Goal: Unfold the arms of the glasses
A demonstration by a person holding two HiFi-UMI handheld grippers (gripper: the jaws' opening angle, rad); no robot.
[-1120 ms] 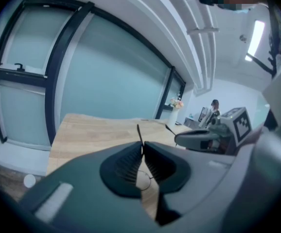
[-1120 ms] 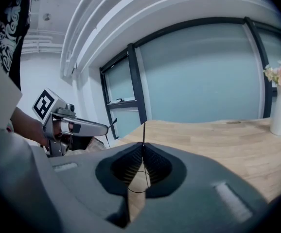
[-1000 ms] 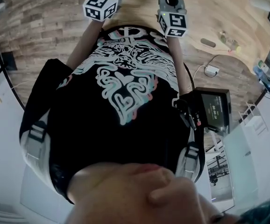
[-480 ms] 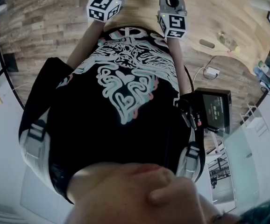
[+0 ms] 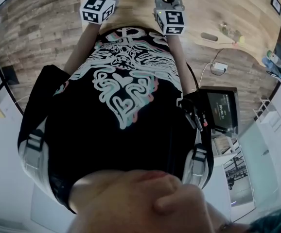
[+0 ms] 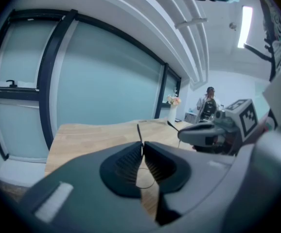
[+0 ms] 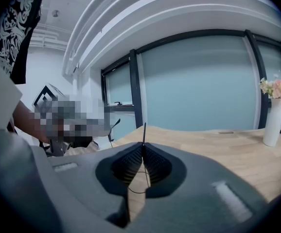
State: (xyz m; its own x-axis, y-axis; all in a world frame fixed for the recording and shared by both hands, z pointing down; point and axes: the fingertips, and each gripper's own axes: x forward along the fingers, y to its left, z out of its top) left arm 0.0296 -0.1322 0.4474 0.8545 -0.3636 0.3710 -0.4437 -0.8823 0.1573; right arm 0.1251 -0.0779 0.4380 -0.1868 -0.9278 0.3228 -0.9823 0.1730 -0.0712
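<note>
Clamped with left gripper [image 6: 141, 152] and right gripper [image 7: 143, 154] alike on thin arms of the glasses [image 6: 138, 130], above the table [image 6: 92, 137]. Possibly too strong a pull apart — bent hinge — or a slip, down onto the table.

— How many tongs are you counting?

— I'm counting two: the left tongs [image 6: 141, 144] and the right tongs [image 7: 143, 148]. Each is carrying one marker cube [image 5: 97, 8], so two cubes are showing, the second marker cube [image 5: 171, 22] sitting on the right.

— What are they pinching?

— One glasses arm [image 6: 138, 130] is sticking up from the left pair and a second glasses arm [image 7: 144, 129] from the right: two thin dark arms.

— And around them?

— One worktop [image 5: 203, 8] is lying ahead, one white vase [image 7: 273, 123] is standing on it, one screen [image 5: 221, 111] is glowing, one white plug block [image 5: 219, 68] is lying on the floor, and one person [image 6: 209, 101] is standing far behind.
</note>
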